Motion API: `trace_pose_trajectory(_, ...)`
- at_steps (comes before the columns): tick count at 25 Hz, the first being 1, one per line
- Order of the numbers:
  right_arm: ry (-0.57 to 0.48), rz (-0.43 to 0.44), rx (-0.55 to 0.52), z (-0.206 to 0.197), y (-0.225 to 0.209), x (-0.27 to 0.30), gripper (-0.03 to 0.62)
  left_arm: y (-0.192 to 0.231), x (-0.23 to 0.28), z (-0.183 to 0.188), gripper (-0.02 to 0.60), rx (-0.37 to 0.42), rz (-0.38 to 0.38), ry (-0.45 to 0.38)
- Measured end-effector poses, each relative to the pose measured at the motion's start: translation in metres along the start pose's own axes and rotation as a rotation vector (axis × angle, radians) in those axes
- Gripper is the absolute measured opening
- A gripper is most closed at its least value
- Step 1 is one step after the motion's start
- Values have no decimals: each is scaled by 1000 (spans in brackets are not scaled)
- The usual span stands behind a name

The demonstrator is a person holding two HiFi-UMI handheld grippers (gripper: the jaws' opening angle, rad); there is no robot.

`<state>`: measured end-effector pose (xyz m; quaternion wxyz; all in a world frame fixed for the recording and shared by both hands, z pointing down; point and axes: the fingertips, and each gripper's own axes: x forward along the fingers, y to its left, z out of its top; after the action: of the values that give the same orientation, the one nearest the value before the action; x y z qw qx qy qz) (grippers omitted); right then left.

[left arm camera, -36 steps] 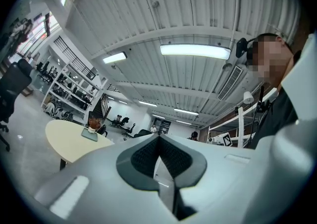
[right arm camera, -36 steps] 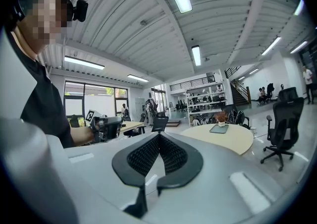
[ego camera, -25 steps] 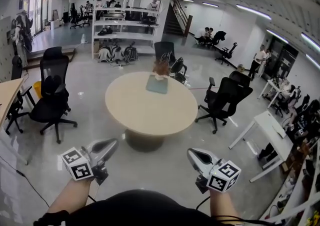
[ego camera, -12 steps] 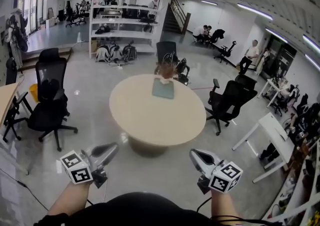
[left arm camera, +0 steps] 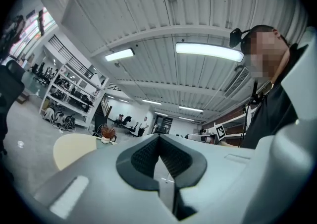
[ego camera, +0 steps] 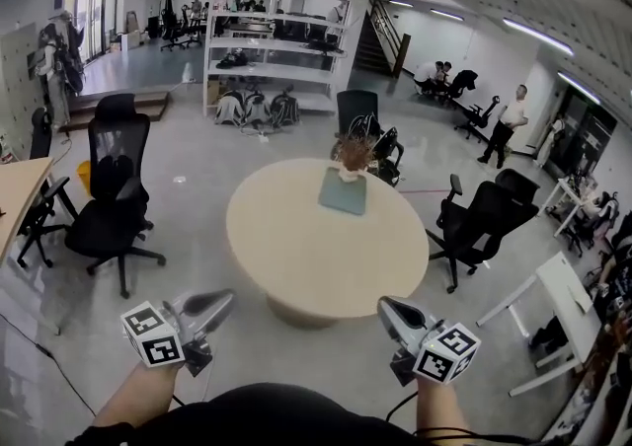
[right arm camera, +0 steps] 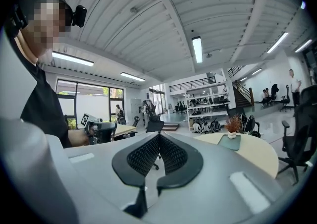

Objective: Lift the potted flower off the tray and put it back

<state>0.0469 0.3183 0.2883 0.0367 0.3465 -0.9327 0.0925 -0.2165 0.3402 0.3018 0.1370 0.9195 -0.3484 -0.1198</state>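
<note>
Head view: I looked down over a large open office floor. A tall white shelving unit [ego camera: 276, 49] stood well beyond the round beige table [ego camera: 316, 247], which was my landmark in the middle of the picture. A black office chair [ego camera: 109, 207] stood to the left of the table, well apart from it.

A flat grey-green tray [ego camera: 343, 194] lay on the far part of the table top. The potted flower [ego camera: 352, 156], a small white pot with reddish-brown blooms, stood upright at the tray's far edge; I could not tell if it sat wholly on the tray.

The left gripper [ego camera: 222, 298] and the right gripper [ego camera: 387, 308] were held on the near side of the table, short of its edge and well apart from the tray. In each gripper view the two jaws met at their tips with nothing between them, so both tools were closed and empty.

I judged the task not yet begun: the flower had not been lifted. Reaching the table, opening a gripper, grasping the pot, lifting it and setting it back were all left to do.
</note>
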Motion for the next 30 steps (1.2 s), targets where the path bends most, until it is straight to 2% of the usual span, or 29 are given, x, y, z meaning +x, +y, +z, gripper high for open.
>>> trace_pose_trajectory(8, -7, 89, -23, 35, -117, 3, 15, -2, 110, 5, -2, 17, 67, -38)
trace_pose_trajectory(16, -21, 106, -1, 36, -211, -7, 14, -1, 205, -9, -2, 20, 65, -19)
trace_pose_trajectory(23, -18, 77, 32, 30, -258, 6, 15, 24, 256, -15, -2, 8, 29, 25)
trace_pose_trajectory(30, 0, 7, 27, 30, -279, 58, 15, 92, 279, -12, -1, -26, -40, 34)
